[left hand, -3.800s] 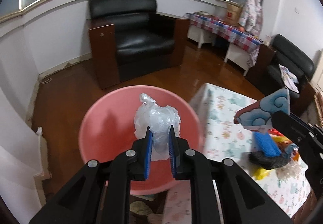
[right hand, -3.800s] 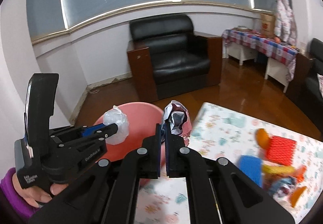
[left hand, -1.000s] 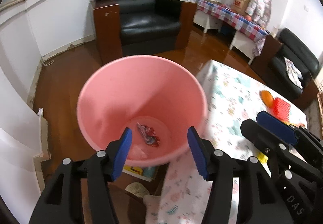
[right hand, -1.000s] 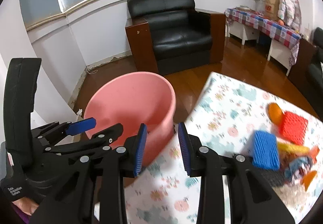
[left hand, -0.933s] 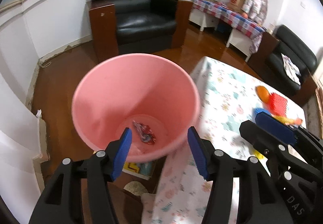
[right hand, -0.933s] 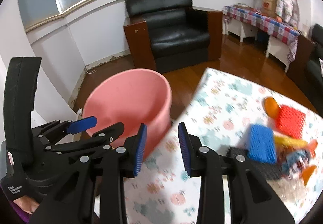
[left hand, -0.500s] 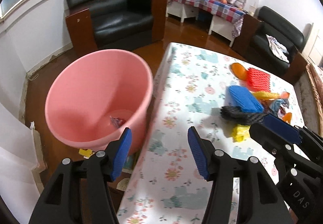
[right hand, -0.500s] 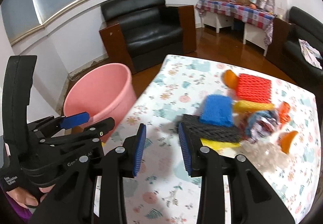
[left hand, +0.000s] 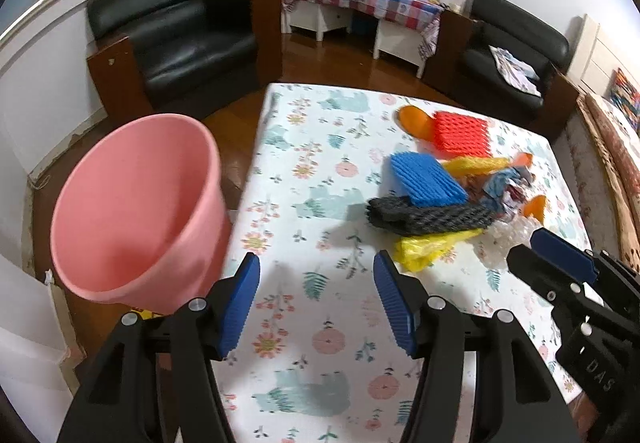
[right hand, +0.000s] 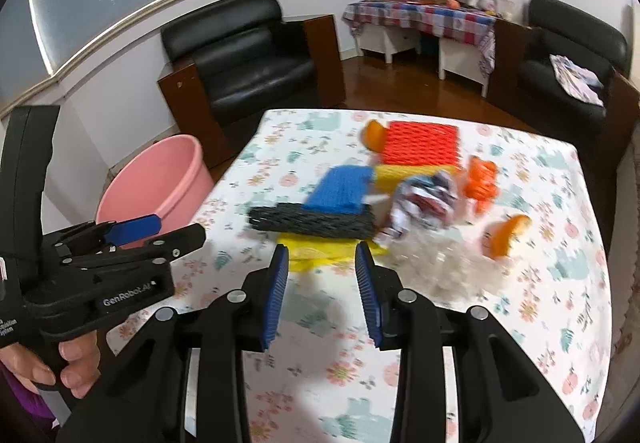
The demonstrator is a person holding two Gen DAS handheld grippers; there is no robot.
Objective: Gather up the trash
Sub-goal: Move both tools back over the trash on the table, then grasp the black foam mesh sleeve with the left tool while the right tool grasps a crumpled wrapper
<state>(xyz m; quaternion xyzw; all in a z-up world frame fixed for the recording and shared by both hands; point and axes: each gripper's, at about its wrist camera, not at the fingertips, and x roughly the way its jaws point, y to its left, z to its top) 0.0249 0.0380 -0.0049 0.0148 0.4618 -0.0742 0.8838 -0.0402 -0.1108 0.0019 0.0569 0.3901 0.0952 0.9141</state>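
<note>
A: From the left wrist view, the left gripper (left hand: 316,297) hangs over the near edge of the worktop with the floral-print cloth (left hand: 320,339), its blue-padded jaws spread wide and holding nothing. The round pink plastic bucket (left hand: 136,211) stands on the brown wooden floor (left hand: 236,123) just beside the worktop's left edge, tilted in this lens; its bottom is out of sight.

B: And the trash?

A: Heaped toward the far right of the cloth: a blue foam net sleeve (left hand: 428,179) lying on a black foam net sleeve (left hand: 432,219), a yellow plastic bag (left hand: 432,247) under that, a red foam net sleeve (left hand: 462,135) behind with an orange peel piece (left hand: 414,121) touching it. The right gripper (left hand: 560,263) shows at the right edge.

B: What of the right wrist view?

A: The right gripper (right hand: 322,287) points at the heap, jaws apart and empty, with the yellow bag (right hand: 320,255) just beyond the tips. Near it are the black sleeve (right hand: 312,223), the blue sleeve (right hand: 340,189), the red sleeve (right hand: 420,147), a crumpled printed wrapper (right hand: 424,199) and clear crinkled plastic film (right hand: 440,263). The left gripper (right hand: 140,231) sits at left, in a hand (right hand: 68,363), with the bucket (right hand: 156,179) behind it. A black leather armchair (right hand: 248,55) stands against the wall.
</note>
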